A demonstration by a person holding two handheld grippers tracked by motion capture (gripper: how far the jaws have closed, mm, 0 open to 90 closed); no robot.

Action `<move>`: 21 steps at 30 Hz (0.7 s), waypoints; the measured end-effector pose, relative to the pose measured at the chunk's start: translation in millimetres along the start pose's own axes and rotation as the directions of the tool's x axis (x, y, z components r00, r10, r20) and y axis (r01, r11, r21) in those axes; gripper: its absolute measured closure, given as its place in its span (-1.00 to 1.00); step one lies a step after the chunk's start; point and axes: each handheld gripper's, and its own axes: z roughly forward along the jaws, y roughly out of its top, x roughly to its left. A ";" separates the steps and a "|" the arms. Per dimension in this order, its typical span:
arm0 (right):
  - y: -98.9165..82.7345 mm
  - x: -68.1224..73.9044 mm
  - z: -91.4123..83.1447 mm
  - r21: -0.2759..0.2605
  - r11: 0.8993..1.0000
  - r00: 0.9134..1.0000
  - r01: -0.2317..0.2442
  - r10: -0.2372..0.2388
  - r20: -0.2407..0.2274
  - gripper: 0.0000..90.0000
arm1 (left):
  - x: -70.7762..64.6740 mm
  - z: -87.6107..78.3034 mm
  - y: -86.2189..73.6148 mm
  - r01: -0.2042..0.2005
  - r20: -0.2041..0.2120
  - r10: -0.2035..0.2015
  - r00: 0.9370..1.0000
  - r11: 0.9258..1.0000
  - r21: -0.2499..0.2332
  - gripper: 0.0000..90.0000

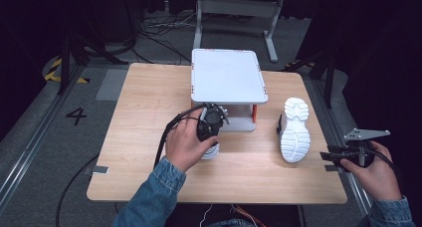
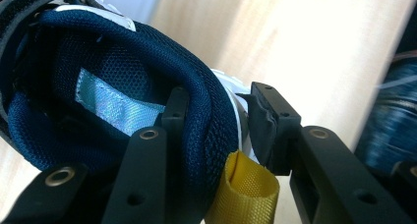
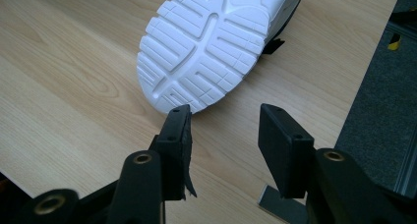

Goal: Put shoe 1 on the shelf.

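Note:
My left gripper (image 2: pixel 219 113) is shut on the heel collar of a navy mesh shoe (image 2: pixel 113 62). One jaw sits inside the opening and the other presses the white heel from outside, beside a yellow pull loop (image 2: pixel 243 189). In the high view this gripper (image 1: pixel 213 125) and the shoe's white part (image 1: pixel 211 151) are in front of the white shelf. A second shoe (image 1: pixel 295 130) lies sole-up at the right of the table. My right gripper (image 1: pixel 332 155) is off its heel end, near the table's right edge. Its jaws (image 3: pixel 223 130) are open with nothing between them, just short of the white sole (image 3: pixel 216 42).
A white two-level shelf (image 1: pixel 228 77) stands at the back middle of the wooden table (image 1: pixel 144 102). A small metal bracket (image 3: pixel 280 207) sits at the table's right edge, with grey floor (image 3: pixel 378 96) beyond. Cables and frame legs lie behind the table.

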 end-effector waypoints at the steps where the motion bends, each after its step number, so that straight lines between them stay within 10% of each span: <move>1: -0.4 0.2 -0.3 -0.002 1.000 1.000 0.000 0.000 0.001 0.27 | 3.7 3.9 1.9 0.005 -0.009 -0.005 1.000 1.000 -0.004 0.41; 12: -3.9 1.9 4.9 0.025 1.000 1.000 0.001 -0.001 -0.004 0.27 | 43.3 45.8 16.8 0.032 -0.116 -0.033 0.993 0.999 -0.014 0.39; 21: -5.5 1.7 4.5 0.026 1.000 1.000 0.001 -0.001 -0.004 0.27 | 49.7 58.6 19.7 0.106 -0.105 -0.109 0.988 0.994 -0.031 0.23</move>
